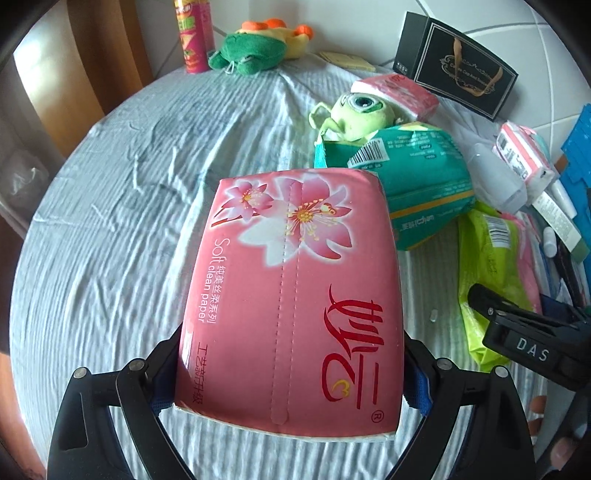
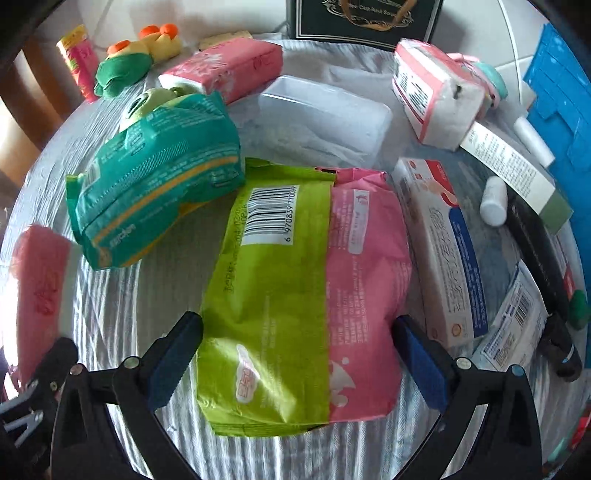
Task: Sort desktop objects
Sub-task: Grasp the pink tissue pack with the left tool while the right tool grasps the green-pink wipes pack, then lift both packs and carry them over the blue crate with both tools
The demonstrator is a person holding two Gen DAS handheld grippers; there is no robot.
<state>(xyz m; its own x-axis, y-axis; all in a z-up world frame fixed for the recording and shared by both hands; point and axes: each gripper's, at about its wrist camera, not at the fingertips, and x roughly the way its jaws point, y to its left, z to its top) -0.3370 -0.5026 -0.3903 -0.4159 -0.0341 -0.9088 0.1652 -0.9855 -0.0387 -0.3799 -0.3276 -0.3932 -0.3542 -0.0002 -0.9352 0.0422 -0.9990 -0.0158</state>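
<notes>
Between the left gripper's (image 1: pixel 291 373) 2 fingers sits a pink tissue pack (image 1: pixel 291 295) with flowers on it. The fingers stand wide, and both blue pads press on the pack's sides, so the left gripper is grasping it. The pack fills the middle of the left view, above a desk with a pale striped cloth (image 1: pixel 122 229).

Over on the right, a green and pink bag (image 2: pixel 295 295) lies flat on the cloth, barcode up. Its near end sits between the right gripper's (image 2: pixel 295 363) 2 fingers. Those fingers are spread as wide as they go. The left pad (image 2: pixel 173 362) is just beside the bag's green edge and the right pad (image 2: pixel 421 365) is just beside its pink edge. I cannot see either pad squeeze the bag, so the right gripper is released.

A teal pack (image 2: pixel 155 184) leans just to the left of the bag and touches its top corner. A clear box (image 2: pixel 325 114) lies behind the bag. A white and blue box (image 2: pixel 447 251) lies just to its right. A green frog toy (image 1: pixel 251 51) and a tall can (image 1: pixel 194 33) sit far back by the wall. A black card (image 1: pixel 458 66) stands at the back too.
</notes>
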